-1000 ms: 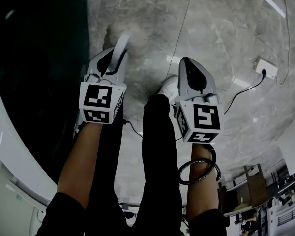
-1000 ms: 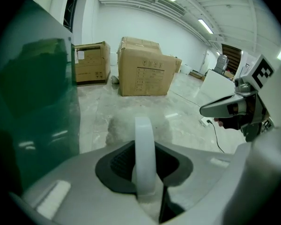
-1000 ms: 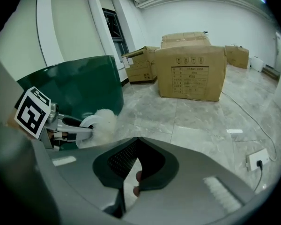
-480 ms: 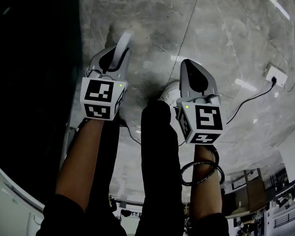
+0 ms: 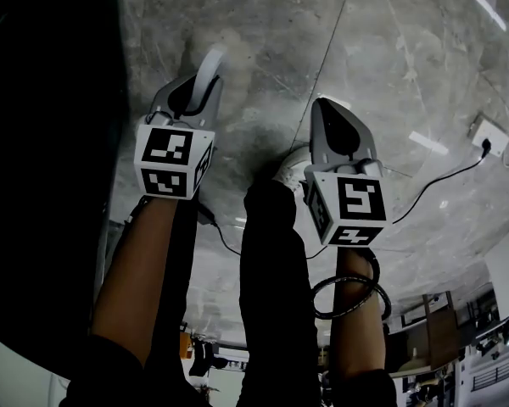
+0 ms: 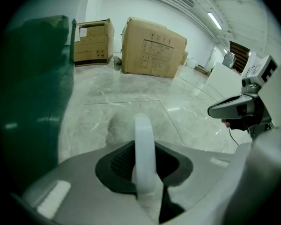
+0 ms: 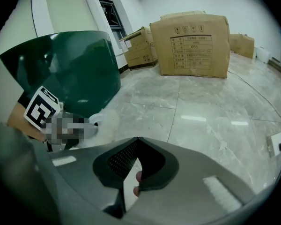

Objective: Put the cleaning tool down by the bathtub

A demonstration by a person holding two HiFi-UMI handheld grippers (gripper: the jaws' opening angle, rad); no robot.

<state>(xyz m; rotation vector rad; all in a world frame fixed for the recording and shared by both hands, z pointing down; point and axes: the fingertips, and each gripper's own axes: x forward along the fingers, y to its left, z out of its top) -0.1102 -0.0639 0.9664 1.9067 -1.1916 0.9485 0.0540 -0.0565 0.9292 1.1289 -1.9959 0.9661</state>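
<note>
**Cleaning tool [image 5: 209, 66] still held beside the tub**

It sits at upper middle, pinched tight in the left gripper [image 5: 193, 93], same as a second ago. The dark bathtub [image 5: 42, 142] now fills more of the left side. The right gripper [image 5: 331, 121] is closed and empty. I think the tool is not down yet.

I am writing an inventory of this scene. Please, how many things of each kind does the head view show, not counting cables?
Grippers: 2 (left gripper, right gripper)
Cleaning tool: 1, in the left gripper
Bathtub: 1
Power socket: 1
White shoe: 1
Total: 6
</note>
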